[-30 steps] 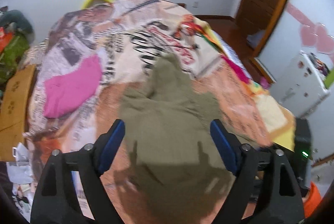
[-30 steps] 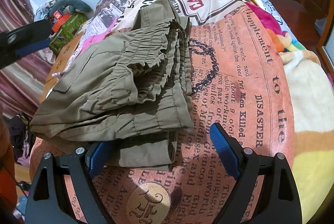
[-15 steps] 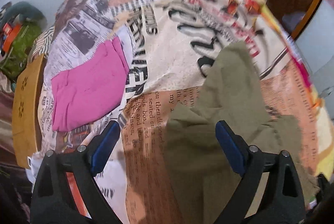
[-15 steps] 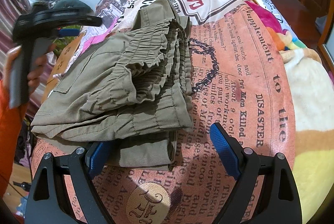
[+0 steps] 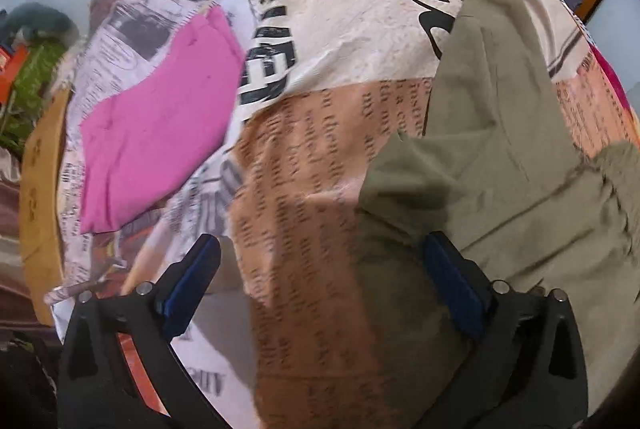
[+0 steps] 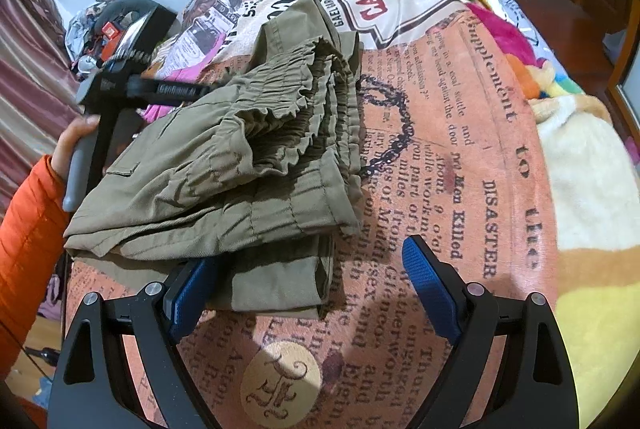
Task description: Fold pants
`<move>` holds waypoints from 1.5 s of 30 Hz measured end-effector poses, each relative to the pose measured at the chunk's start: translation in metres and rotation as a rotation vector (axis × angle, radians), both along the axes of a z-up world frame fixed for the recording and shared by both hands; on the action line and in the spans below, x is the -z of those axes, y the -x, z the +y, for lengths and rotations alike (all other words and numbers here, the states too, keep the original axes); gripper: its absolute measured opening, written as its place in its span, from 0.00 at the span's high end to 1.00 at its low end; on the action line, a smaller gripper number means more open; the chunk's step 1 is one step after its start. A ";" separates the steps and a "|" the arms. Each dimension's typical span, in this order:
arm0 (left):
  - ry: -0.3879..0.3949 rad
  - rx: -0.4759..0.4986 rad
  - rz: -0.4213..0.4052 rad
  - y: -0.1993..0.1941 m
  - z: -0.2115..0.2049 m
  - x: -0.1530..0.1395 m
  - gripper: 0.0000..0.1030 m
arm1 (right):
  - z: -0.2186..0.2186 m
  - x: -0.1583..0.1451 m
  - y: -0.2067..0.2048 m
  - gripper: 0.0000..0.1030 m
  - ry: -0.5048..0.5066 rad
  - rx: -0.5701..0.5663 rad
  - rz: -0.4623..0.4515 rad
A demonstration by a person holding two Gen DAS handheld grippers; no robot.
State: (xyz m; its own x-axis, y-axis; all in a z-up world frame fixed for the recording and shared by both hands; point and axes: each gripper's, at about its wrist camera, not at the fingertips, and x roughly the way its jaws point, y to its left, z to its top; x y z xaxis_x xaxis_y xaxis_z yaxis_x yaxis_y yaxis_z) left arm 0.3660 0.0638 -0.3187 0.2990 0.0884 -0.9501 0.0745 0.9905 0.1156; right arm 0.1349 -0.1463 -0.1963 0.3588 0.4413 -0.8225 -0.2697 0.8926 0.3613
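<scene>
Olive-green pants (image 6: 248, 165) lie folded in a thick stack on the newspaper-print bedspread (image 6: 460, 157), elastic waistband on top. My right gripper (image 6: 312, 281) is open and empty just in front of the stack's near edge, its left finger beside the bottom layer. In the left wrist view the pants (image 5: 500, 157) fill the right side. My left gripper (image 5: 320, 277) is open and empty, its right finger over the pants' left edge. The left gripper also shows in the right wrist view (image 6: 132, 85), held by a hand in an orange sleeve at the stack's far left.
A folded pink garment (image 5: 160, 125) lies on the bedspread (image 5: 320, 41) to the left of the pants. A wooden board (image 5: 40, 189) stands at the bed's left edge. A colourful plush blanket (image 6: 580, 133) lies at the right. Clutter is piled by the far left wall.
My left gripper has swung left and lower, from above the pants to their left edge, bringing the pink garment closer. The right gripper and the pants have stayed still.
</scene>
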 end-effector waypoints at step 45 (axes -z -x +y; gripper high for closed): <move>0.277 -0.230 -0.152 0.153 0.061 -0.064 0.01 | 0.024 -0.005 0.007 0.35 0.023 -0.078 -0.047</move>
